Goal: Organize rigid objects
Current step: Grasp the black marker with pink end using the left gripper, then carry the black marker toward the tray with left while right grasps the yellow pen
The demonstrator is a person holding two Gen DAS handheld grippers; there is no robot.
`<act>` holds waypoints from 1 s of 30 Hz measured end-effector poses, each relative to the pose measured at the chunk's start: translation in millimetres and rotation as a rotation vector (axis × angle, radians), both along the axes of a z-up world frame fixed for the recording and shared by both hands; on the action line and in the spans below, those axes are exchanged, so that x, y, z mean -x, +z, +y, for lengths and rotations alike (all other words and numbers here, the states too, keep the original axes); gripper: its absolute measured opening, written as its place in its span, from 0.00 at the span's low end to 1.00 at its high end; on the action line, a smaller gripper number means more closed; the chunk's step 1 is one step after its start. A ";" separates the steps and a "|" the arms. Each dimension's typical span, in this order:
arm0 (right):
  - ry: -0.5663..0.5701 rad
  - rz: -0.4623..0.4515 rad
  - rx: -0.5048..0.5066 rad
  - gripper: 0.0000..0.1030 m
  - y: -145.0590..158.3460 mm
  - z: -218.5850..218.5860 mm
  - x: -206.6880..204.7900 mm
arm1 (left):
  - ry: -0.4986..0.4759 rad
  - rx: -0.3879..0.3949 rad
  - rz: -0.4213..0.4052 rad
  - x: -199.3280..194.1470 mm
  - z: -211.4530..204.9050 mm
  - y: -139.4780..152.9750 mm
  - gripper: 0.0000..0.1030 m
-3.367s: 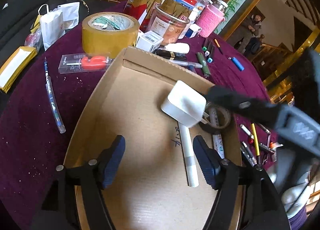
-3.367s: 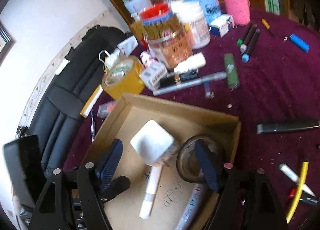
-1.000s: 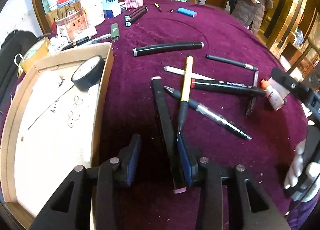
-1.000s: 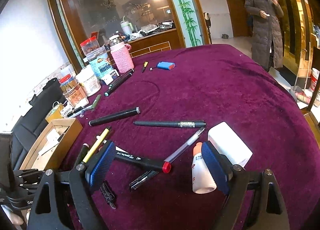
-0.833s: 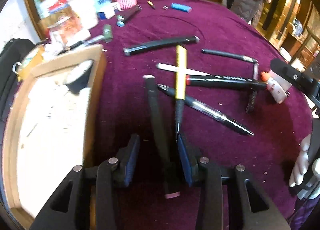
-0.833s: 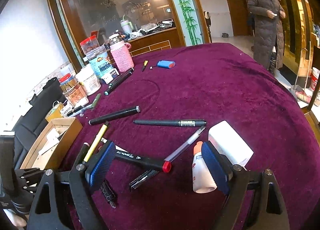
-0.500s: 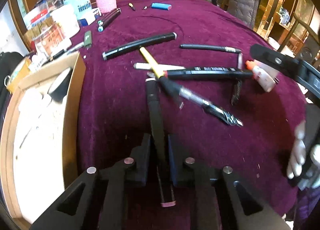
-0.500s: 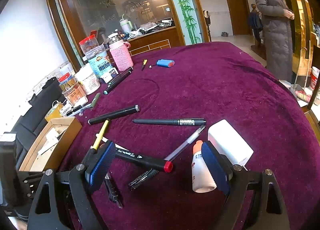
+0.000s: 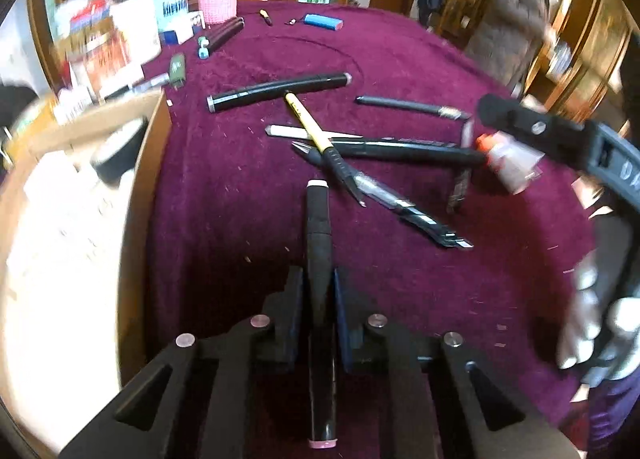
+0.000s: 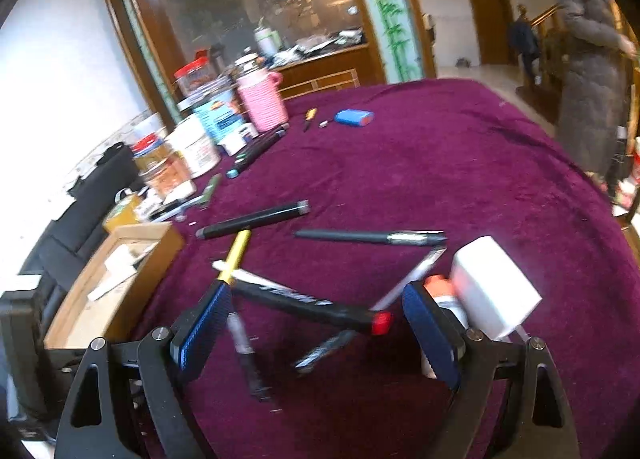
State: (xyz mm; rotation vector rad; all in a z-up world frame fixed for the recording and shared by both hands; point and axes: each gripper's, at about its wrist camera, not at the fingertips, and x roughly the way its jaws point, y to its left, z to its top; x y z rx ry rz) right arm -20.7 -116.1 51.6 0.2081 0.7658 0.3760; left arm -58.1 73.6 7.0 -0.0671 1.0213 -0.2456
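We are clamping the long black marker (image 9: 318, 243) lengthwise in our left tongs (image 9: 319, 283); our right tongs (image 10: 316, 323) are gaping wide, holding nothing.

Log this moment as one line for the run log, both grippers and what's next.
left gripper: shut on black marker | right gripper: open, over pen pile, nothing held | cardboard box: beside left gripper | next, likely: marker into box

Left gripper (image 9: 319, 299) jaws clamped on a black marker (image 9: 319, 259) (pink end caps), pointing away over the purple tabletop (image 9: 248, 187). Cardboard box (image 9: 136, 195) at left. Loose pens ahead, yellow pen (image 9: 308, 125) crossing them.
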 end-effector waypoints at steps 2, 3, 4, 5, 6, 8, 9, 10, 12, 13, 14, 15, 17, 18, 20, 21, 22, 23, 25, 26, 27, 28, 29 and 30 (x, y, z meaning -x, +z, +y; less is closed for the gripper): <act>0.050 0.031 -0.013 0.88 5.0 14.9 -4.2 | 0.006 0.048 -0.025 10.6 11.0 6.3 0.14; 0.077 0.051 -0.017 0.88 6.2 22.6 -7.9 | 0.007 0.082 -0.039 16.7 17.5 10.9 0.14; 0.111 0.084 -0.020 0.88 7.3 33.5 -15.8 | 0.003 0.111 -0.047 20.1 21.8 14.7 0.14; 0.132 0.110 -0.023 0.88 6.7 41.9 -22.0 | -0.001 0.151 -0.061 25.3 28.3 19.9 0.14; 0.151 0.141 -0.029 0.88 5.0 51.3 -30.4 | -0.002 0.181 -0.078 30.9 34.9 25.5 0.14; 0.164 0.184 -0.028 0.88 -0.5 68.7 -45.4 | -0.007 0.213 -0.115 42.1 46.6 36.7 0.14; 0.164 0.203 -0.018 0.88 -3.8 77.6 -53.4 | -0.006 0.225 -0.132 47.8 52.5 41.9 0.14; 0.162 0.220 -0.002 0.88 -6.9 85.9 -60.4 | -0.003 0.235 -0.147 54.2 58.2 47.0 0.14; 0.165 0.252 0.021 0.87 -13.1 101.8 -73.7 | 0.004 0.246 -0.168 60.3 71.5 52.9 0.14; 0.165 0.267 0.044 0.86 -16.9 111.0 -80.0 | 0.015 0.249 -0.177 63.0 78.6 54.7 0.14; 0.161 0.274 0.067 0.81 -19.2 117.3 -84.5 | 0.024 0.252 -0.183 65.7 85.5 55.6 0.14; 0.160 0.280 0.090 0.74 -21.4 122.9 -87.9 | 0.034 0.252 -0.185 67.6 92.8 55.6 0.14; 0.152 0.304 0.158 0.60 -30.0 134.1 -94.1 | 0.057 0.249 -0.188 69.7 104.5 53.6 0.14; 0.148 0.317 0.184 0.52 -34.7 136.9 -95.0 | 0.067 0.252 -0.186 70.2 110.3 52.2 0.14; 0.138 0.295 0.237 0.49 -38.1 143.5 -94.1 | 0.084 0.259 -0.181 69.7 118.8 48.8 0.14; 0.139 0.288 0.252 0.43 -38.6 145.5 -92.8 | 0.091 0.261 -0.179 70.0 122.4 47.6 0.14; 0.138 0.285 0.243 0.37 -38.6 145.1 -92.2 | 0.096 0.266 -0.176 70.0 125.3 46.3 0.14; 0.138 0.284 0.229 0.15 -38.0 144.1 -92.1 | 0.101 0.270 -0.175 71.1 127.3 45.6 0.14; 0.139 0.282 0.202 0.09 -33.6 141.2 -90.4 | 0.107 0.275 -0.177 71.9 129.7 46.0 0.14; 0.135 0.268 0.188 0.09 -29.4 138.4 -87.8 | 0.110 0.276 -0.178 74.4 131.1 46.7 0.14; 0.134 0.262 0.173 0.09 -26.6 135.8 -85.7 | 0.113 0.277 -0.179 75.6 131.8 47.3 0.14; 0.131 0.257 0.155 0.09 -23.3 132.3 -83.0 | 0.118 0.279 -0.180 76.9 132.5 47.9 0.14; 0.128 0.247 0.129 0.09 -18.6 127.6 -79.2 | 0.123 0.279 -0.181 78.1 133.4 48.2 0.14; 0.130 0.240 0.106 0.09 -14.2 124.0 -75.6 | 0.129 0.278 -0.184 79.6 134.9 49.3 0.14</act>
